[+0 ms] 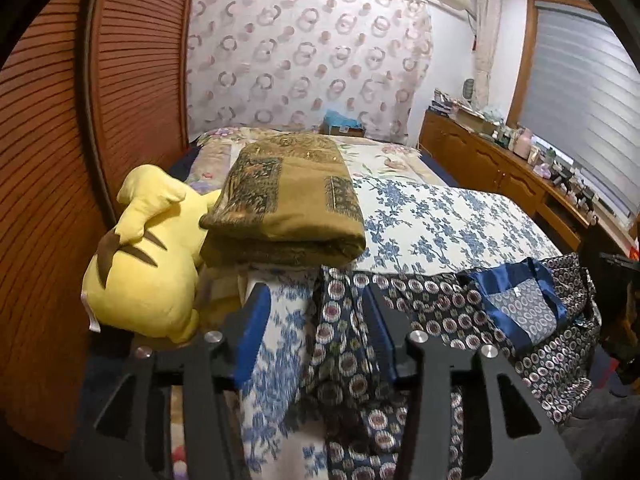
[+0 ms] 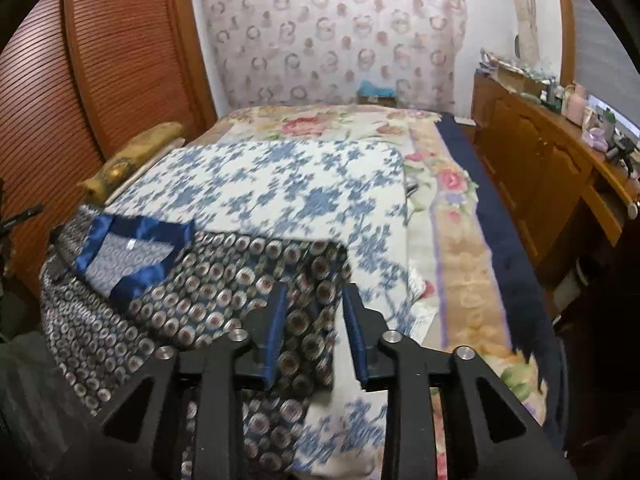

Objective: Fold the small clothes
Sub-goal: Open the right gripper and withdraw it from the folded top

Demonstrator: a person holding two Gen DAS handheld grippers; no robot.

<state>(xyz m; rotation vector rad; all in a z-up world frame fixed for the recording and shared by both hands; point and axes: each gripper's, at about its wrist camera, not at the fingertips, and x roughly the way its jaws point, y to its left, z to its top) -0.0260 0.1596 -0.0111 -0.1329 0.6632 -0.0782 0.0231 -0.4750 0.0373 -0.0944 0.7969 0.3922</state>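
A dark navy garment with a round medallion print and a shiny blue collar (image 1: 520,308) lies across the near end of the bed, on a white cloth with blue flowers (image 1: 440,220). My left gripper (image 1: 316,300) is open, its fingers on either side of a fold of the garment's left edge (image 1: 340,340). In the right wrist view the garment (image 2: 224,280) and its blue collar (image 2: 132,248) lie to the left. My right gripper (image 2: 314,304) is open, with the garment's right corner (image 2: 304,344) between its fingers.
A yellow plush toy (image 1: 148,260) and a folded olive-brown blanket (image 1: 288,204) sit at the bed's left, by a wooden slatted wardrobe (image 1: 60,160). A floral bedspread (image 2: 460,220) covers the bed. A cluttered wooden dresser (image 2: 560,152) runs along the right under a window.
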